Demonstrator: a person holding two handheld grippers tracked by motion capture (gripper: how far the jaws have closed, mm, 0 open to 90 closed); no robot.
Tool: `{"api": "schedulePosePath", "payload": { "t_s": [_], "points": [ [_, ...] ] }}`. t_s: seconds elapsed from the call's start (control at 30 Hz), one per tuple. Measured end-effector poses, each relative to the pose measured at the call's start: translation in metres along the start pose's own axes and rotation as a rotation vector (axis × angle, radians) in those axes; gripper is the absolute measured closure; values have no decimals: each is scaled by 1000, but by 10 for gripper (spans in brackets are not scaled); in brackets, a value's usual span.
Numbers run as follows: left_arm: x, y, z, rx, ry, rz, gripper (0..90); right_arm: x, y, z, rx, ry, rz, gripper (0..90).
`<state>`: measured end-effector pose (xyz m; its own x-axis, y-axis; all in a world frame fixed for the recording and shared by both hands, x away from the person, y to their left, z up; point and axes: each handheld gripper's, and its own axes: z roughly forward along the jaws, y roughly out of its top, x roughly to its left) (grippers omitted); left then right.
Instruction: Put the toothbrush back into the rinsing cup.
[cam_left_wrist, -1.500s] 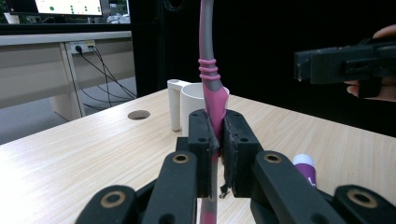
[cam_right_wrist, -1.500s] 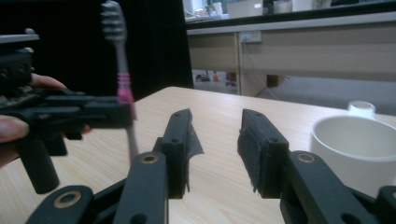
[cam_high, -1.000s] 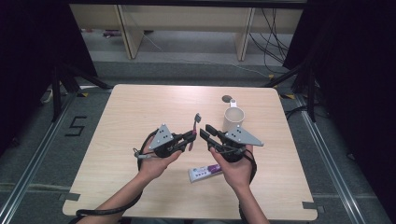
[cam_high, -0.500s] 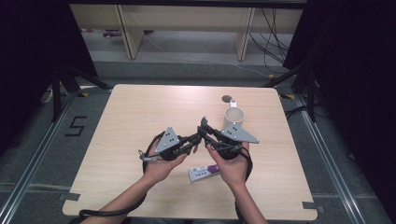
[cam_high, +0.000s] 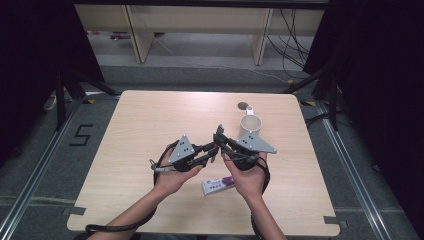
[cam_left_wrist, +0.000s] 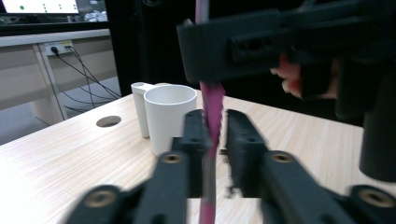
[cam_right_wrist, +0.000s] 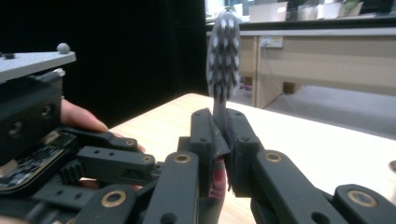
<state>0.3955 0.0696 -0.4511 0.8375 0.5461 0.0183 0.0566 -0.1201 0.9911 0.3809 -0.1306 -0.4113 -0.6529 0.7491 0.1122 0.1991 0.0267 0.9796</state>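
A toothbrush with a pink handle (cam_left_wrist: 211, 100) and a grey-and-white bristle head (cam_right_wrist: 224, 51) stands upright between both grippers above the table's middle. My right gripper (cam_right_wrist: 219, 116) is shut on its neck just below the head, having just closed there. My left gripper (cam_left_wrist: 217, 116) has just been opening. The handle still runs between its jaws, with a gap beside it. In the high view the left gripper (cam_high: 214, 149) and right gripper (cam_high: 220, 136) meet tip to tip.
A white mug (cam_high: 250, 124) stands just behind the right gripper, near in the left gripper view (cam_left_wrist: 170, 114). A toothpaste tube (cam_high: 216, 185) lies between the hands. A round hole (cam_high: 243, 106) sits near the table's far edge.
The left gripper carried the toothbrush right to the right gripper. The right jaws closed on it, and the left jaws have loosened.
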Motion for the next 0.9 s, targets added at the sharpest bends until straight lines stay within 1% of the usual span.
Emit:
{"api": "schedulePosePath", "payload": {
  "t_s": [0.03, 0.07, 0.1, 0.13, 0.17, 0.2, 0.23, 0.3, 0.33, 0.37, 0.43, 0.47, 0.5, 0.57, 0.6, 0.63, 0.67, 0.7, 0.73, 0.77, 0.8, 0.83, 0.87, 0.9],
  "points": [
    [0, 0, -1, 6, 1, 22, 659, -2, 1, -1, -6, -6, -4, 834],
    [0, 0, -2, 13, 1, 33, 636, -5, 3, -1, -11, -12, -15, 834],
    [0, -1, -4, 19, -2, 38, 616, -6, 4, -3, -15, -21, 2, 834],
    [0, -1, -6, 23, -1, 42, 593, -9, 5, -3, -22, -25, -10, 834],
    [0, -1, -8, 28, 2, 44, 569, -10, 7, -5, -16, -36, -3, 834],
    [1, -1, -10, 33, 2, 57, 551, -12, 9, -6, -14, -42, 1, 834],
    [2, -1, -12, 37, 5, 61, 535, -15, 10, -7, -18, -48, -9, 834],
    [4, -2, -16, 39, 16, 61, 497, -19, 13, -9, -32, -51, -12, 834],
    [6, -2, -20, 56, 31, 57, 474, -21, 15, -10, -29, -65, -16, 834],
    [7, -2, -23, 64, 36, 59, 455, -23, 17, -11, -39, -73, -13, 834],
    [12, -1, -30, 74, 51, 60, 444, -27, 20, -14, -33, -81, -31, 834],
    [15, -1, -34, 73, 62, 59, 440, -29, 21, -14, -34, -78, -26, 834],
    [17, -1, -36, 70, 67, 58, 436, -32, 23, -16, -42, -93, -30, 834],
    [22, -1, -43, 79, 87, 63, 432, -34, 25, -16, -52, -96, -12, 834],
    [25, -2, -45, 75, 93, 62, 431, -36, 26, -18, -47, -104, -22, 834],
    [27, -2, -48, 79, 102, 56, 429, -37, 27, -18, -48, -104, -11, 834],
    [29, -3, -50, 81, 107, 55, 429, -38, 28, -19, -47, -110, -11, 834],
    [31, -4, -53, 80, 113, 47, 427, -39, 29, -19, -46, -116, -23, 834],
    [33, -5, -55, 76, 120, 41, 424, -41, 30, -19, -47, -112, -28, 834],
    [35, -6, -58, 76, 125, 32, 422, -42, 30, -19, -57, -118, -31, 834],
    [36, -8, -60, 79, 135, 29, 420, -43, 31, -20, -54, -129, -28, 834],
    [38, -10, -63, 82, 144, 33, 419, -44, 32, -20, -50, -123, -24, 834],
    [40, -12, -66, 84, 151, 29, 419, -47, 33, -20, -54, -127, -35, 834],
    [41, -14, -68, 87, 158, 23, 418, -47, 33, -20, -48, -125, -18, 834]
  ]
}}
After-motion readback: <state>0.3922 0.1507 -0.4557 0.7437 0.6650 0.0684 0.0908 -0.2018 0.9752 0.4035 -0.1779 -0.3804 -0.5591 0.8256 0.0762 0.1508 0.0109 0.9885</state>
